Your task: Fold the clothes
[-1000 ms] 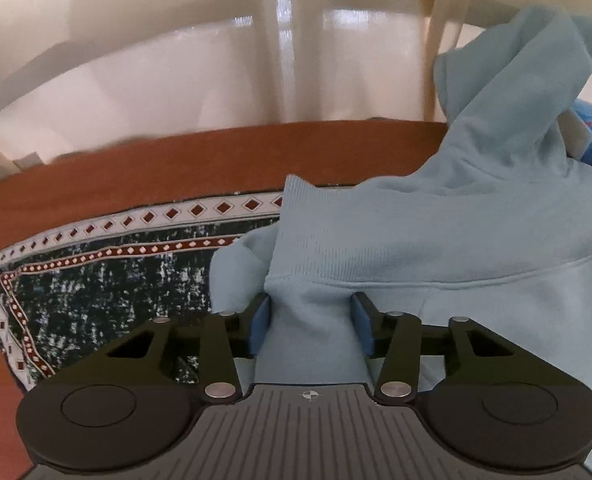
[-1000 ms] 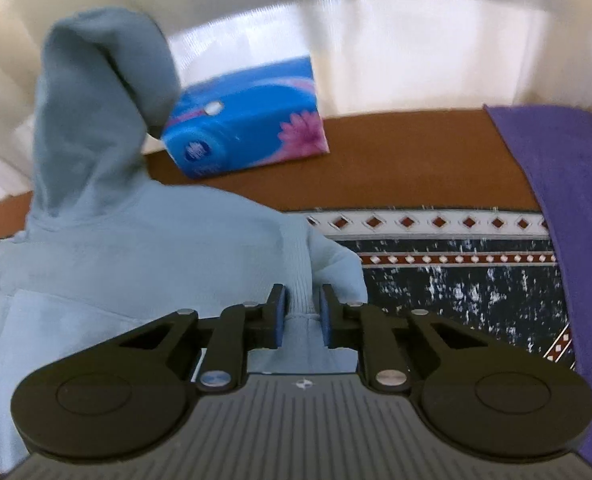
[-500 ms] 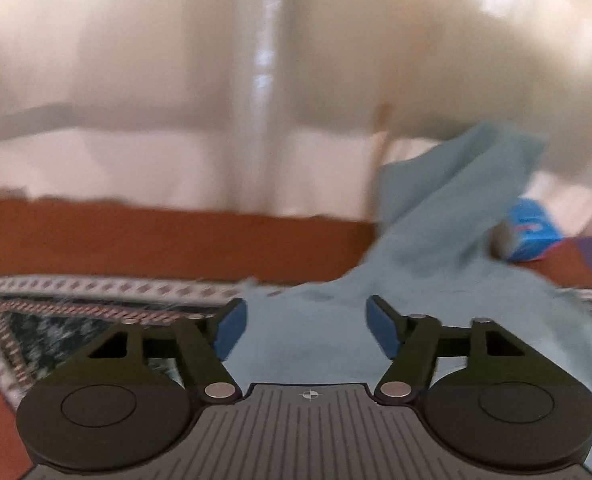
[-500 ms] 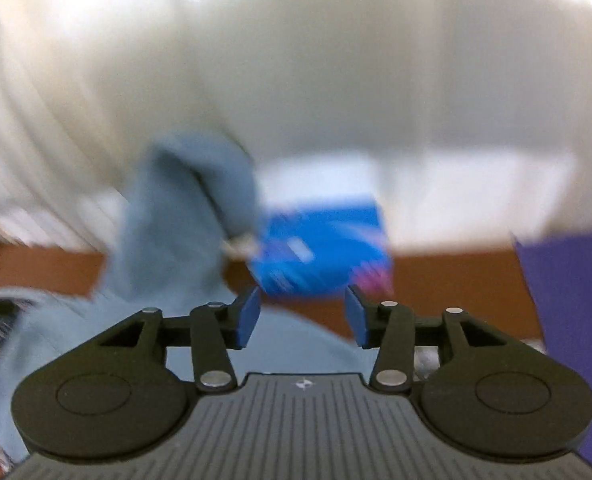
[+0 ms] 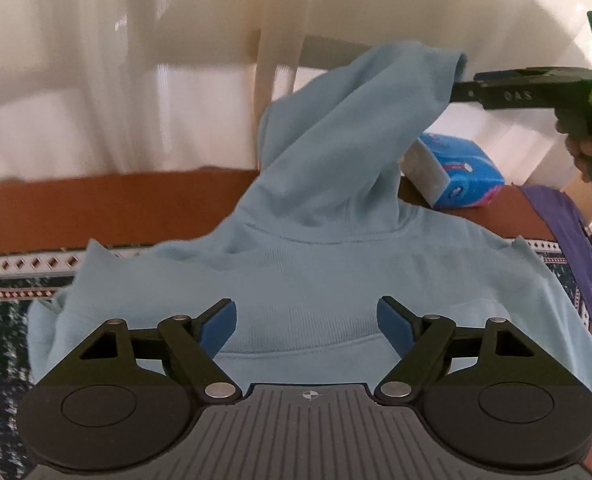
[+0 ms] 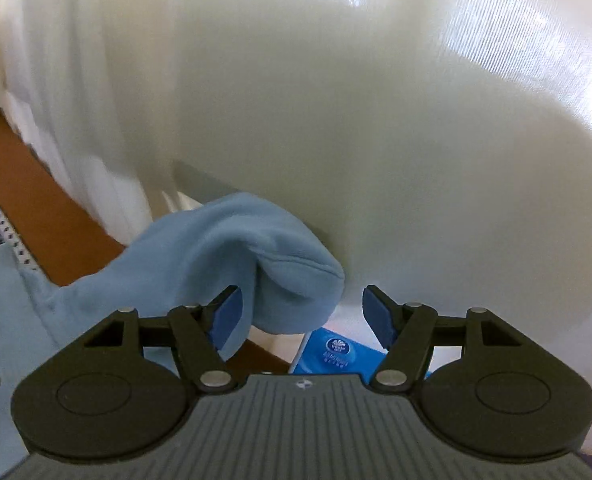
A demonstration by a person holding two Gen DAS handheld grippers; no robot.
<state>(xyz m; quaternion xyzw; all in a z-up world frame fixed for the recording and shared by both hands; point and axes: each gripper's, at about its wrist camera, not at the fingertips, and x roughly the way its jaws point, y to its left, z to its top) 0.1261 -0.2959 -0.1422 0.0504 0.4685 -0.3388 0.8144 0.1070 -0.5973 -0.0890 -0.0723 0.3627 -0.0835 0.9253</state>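
A light blue hoodie (image 5: 316, 272) lies folded on the patterned table mat (image 5: 0, 320). Its hood (image 5: 356, 128) stands up against the curtain. My left gripper (image 5: 307, 320) hovers over the hoodie's body, its jaws opening wide, with nothing held between the blue pads. My right gripper (image 6: 300, 312) is raised at the hood's tip (image 6: 280, 276). Its jaws are opening too; the tip sits between them, beside the left pad (image 6: 224, 314) and clear of the right one. From the left wrist view, the right gripper (image 5: 462, 86) points at the hood's tip from the right.
A blue tissue pack (image 5: 460, 176) lies on the brown table (image 5: 96, 208) behind the hoodie, below the right gripper (image 6: 336, 354). A purple garment (image 5: 564, 240) lies at the right. A white curtain (image 5: 136, 60) hangs close behind the table.
Both grippers let go of the hoodie's folded edges and opened. Both rose; the right one swung up and rolled to the hood's tip.
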